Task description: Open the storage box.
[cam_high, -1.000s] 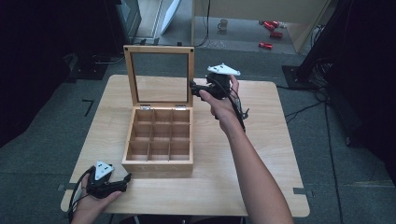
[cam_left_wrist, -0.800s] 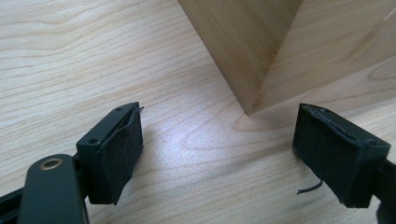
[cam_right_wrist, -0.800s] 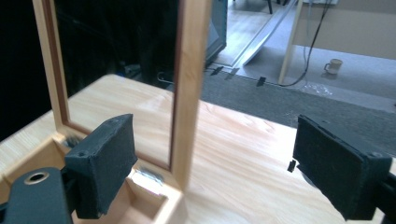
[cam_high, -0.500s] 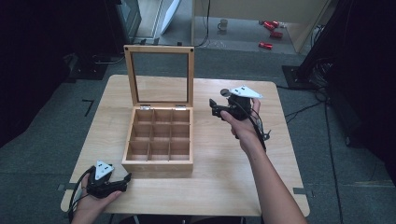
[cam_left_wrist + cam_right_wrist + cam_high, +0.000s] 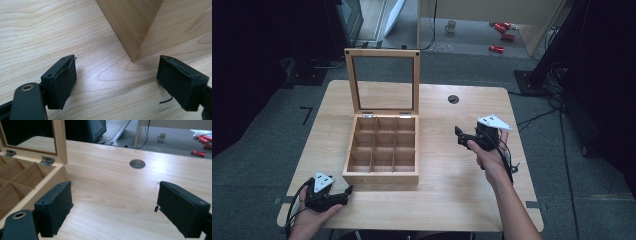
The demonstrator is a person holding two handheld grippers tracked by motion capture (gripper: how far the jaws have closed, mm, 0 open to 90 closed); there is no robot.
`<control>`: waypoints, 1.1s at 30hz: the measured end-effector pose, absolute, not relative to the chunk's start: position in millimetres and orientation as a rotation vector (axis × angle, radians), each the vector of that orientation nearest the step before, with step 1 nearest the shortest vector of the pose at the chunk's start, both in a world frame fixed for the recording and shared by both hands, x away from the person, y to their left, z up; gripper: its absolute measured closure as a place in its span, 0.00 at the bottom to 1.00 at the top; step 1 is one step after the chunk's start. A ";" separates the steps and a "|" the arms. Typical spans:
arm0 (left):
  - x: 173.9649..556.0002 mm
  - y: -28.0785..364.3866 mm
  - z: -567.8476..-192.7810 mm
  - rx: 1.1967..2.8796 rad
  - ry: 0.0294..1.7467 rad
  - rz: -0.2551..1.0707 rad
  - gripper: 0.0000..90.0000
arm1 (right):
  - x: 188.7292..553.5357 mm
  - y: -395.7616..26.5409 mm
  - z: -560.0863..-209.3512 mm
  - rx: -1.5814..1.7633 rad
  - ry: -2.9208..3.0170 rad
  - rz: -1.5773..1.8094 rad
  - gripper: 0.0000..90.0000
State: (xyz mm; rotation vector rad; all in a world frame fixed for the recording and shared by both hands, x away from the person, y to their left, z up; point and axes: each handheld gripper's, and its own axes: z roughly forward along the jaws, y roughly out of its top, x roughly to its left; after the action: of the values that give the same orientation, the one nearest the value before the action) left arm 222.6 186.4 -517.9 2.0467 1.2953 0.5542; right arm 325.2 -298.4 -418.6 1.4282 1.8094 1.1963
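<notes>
Pale wooden table is carrying one light wooden box with nine square compartments, sitting left of centre. Its glass-paned wooden lid is standing upright on two metal hinges at the 12 o'clock edge of the box. The compartments are showing bare wood.

Left gripper, black with a grey three-cornered plate, is resting on the table at the 7 o'clock corner, in the person's left hand, pointing toward 3 o'clock. Its jaws are standing wide apart with nothing between them. In the left gripper view, the near lower corner of the box is sitting just beyond the gap between the jaws, not touching the pads.

Right gripper, same build, is hovering at 3 o'clock of the box, well apart from it, held in the person's right hand and pointing toward 9 o'clock. Its jaws are also standing wide apart and gripping nothing. In the right gripper view, bare table is lying between the jaws; the hinged corner of the box is showing at 9 o'clock, and a round cable hole in the table at 12 o'clock.

On the grey floor beyond the table: a white mug and red objects, too small to identify.
</notes>
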 end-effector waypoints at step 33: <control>223.0 185.5 -517.8 2.042 1.307 0.559 0.19 | 229.3 -393.4 -499.6 1.677 1.729 1.047 0.14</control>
State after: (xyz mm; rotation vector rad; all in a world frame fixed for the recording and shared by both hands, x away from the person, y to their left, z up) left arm 223.0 185.5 -517.8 2.0423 1.3066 0.5593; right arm 229.3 -393.4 -499.6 1.6767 1.7286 1.0472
